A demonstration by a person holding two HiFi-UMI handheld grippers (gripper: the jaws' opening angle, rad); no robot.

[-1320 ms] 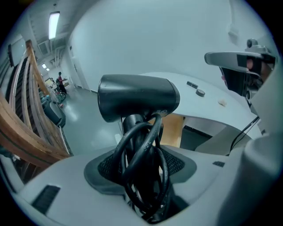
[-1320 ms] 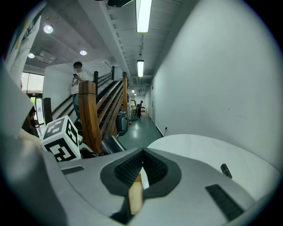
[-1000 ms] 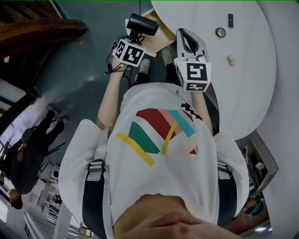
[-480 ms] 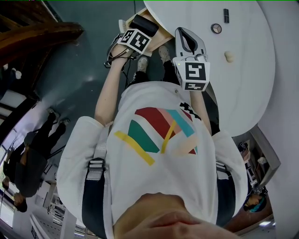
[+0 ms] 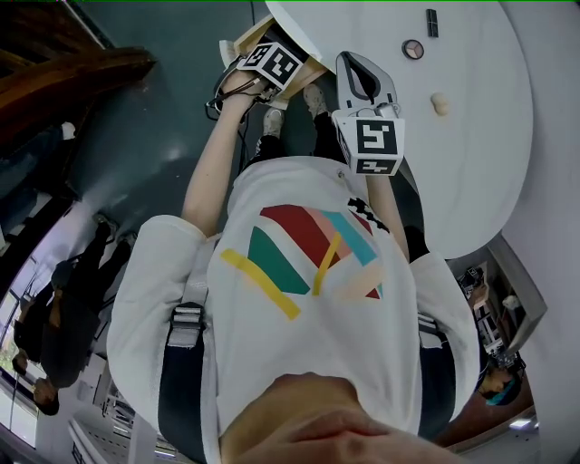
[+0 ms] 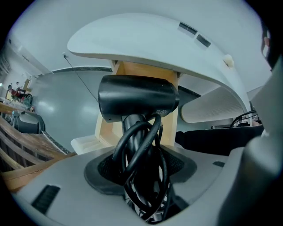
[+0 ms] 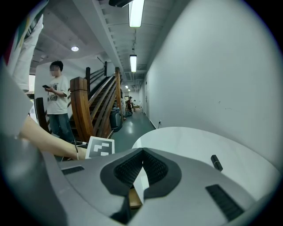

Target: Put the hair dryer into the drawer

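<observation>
The black hair dryer [image 6: 137, 99] has its cord wound round the handle, and my left gripper [image 6: 139, 170] is shut on that handle and cord. It points straight down over the open light-wood drawer [image 6: 132, 73] under the white round table [image 6: 146, 31]. From the head view the left gripper [image 5: 272, 63] shows mostly as its marker cube above the drawer [image 5: 308, 69], and the dryer is almost wholly hidden beneath it. My right gripper [image 5: 350, 58] hangs beside the table edge, tips together, holding nothing; its view has the right gripper [image 7: 142, 151] with pads meeting.
On the table [image 5: 471, 154] lie a round disc [image 5: 412, 49], a dark bar [image 5: 431, 23] and a small cream piece [image 5: 440, 102]. A person [image 7: 56, 101] stands by the wooden stairs [image 7: 90, 110]. Other people [image 5: 54, 308] stand on the grey floor.
My left gripper has carried the hair dryer towards the top of the head view and down over the drawer; the dryer's body now hides under the marker cube. The right gripper stays put.
</observation>
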